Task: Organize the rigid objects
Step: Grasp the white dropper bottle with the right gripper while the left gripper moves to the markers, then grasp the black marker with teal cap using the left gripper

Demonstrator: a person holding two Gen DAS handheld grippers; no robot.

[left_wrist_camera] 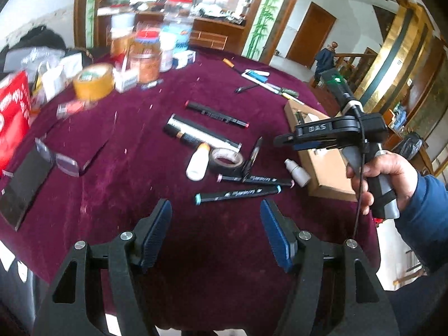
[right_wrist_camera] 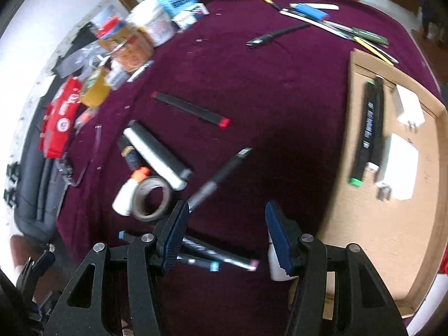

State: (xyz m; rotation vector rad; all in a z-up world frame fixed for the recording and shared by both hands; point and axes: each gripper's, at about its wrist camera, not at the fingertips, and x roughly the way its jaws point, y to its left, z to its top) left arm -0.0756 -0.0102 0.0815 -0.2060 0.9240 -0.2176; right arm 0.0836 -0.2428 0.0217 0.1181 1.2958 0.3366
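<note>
while both claws hang released over the maroon table [left_wrist_camera: 117, 145], the left claw [left_wrist_camera: 215, 235] and right claw [right_wrist_camera: 224, 235] grasp nothing, black markers [left_wrist_camera: 238, 193] lying just beyond them, left of the cardboard tray [right_wrist_camera: 378, 224].

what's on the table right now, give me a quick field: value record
surface: round table under a dark red cloth
left tool: open, empty, above bare cloth
right tool: open, empty, over the markers near the box
box: shallow cardboard box at the table's right edge
in box: green-capped marker, white blocks
loose on cloth: teal-capped marker, red-capped marker, tape ring, white bottle with orange cap, small dropper bottle
far side: jars, boxes, yellow tape roll
left edge: glasses
</note>
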